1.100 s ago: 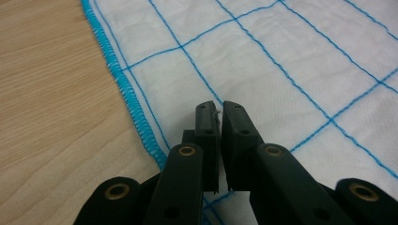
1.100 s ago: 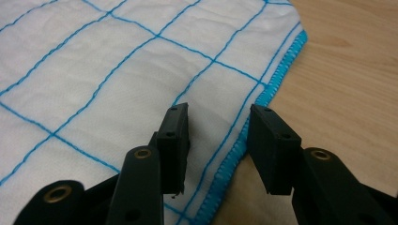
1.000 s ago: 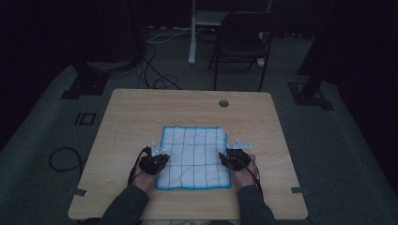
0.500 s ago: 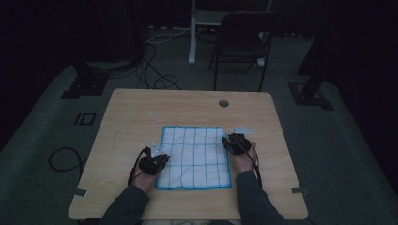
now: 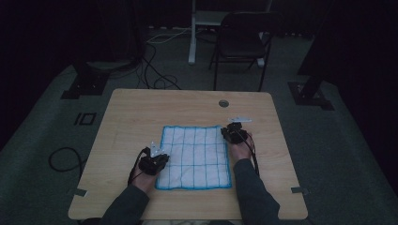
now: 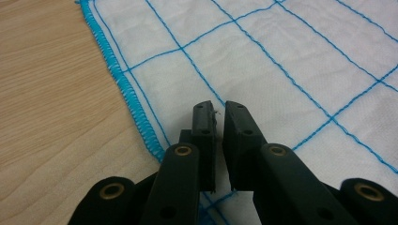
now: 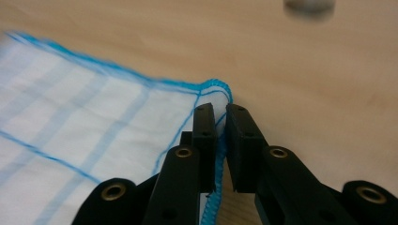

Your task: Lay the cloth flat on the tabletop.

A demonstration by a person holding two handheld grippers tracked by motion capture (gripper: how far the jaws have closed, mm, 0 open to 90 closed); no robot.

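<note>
1. Dark floor surrounds a light wooden table (image 5: 141,117), with a black chair (image 5: 241,42) and loose cables (image 5: 159,79) on the far side.
2. On the table's near half lies a white cloth (image 5: 195,157) with a blue grid and blue stitched hem, spread flat and roughly square.
3. A small round grommet (image 5: 223,103) sits in the tabletop beyond the cloth's far right corner.
4. At the cloth's left edge, toward the near corner, rests the left gripper (image 5: 157,158), held in the person's left hand (image 5: 141,176).
5. Seen in the left gripper view, the left gripper (image 6: 219,110) has its jaws drawn almost together over the white fabric just inside the hem, with a tiny tuft of cloth caught at the tips.
6. At the cloth's far right corner sits the right gripper (image 5: 231,127), held in the right hand (image 5: 241,149).
7. Its jaws have just been closing; in the right gripper view the right gripper (image 7: 220,108) now pinches the blue hem at that corner, the stitched edge running down between the two pads.
8. That corner is lifted slightly off the wood.
</note>
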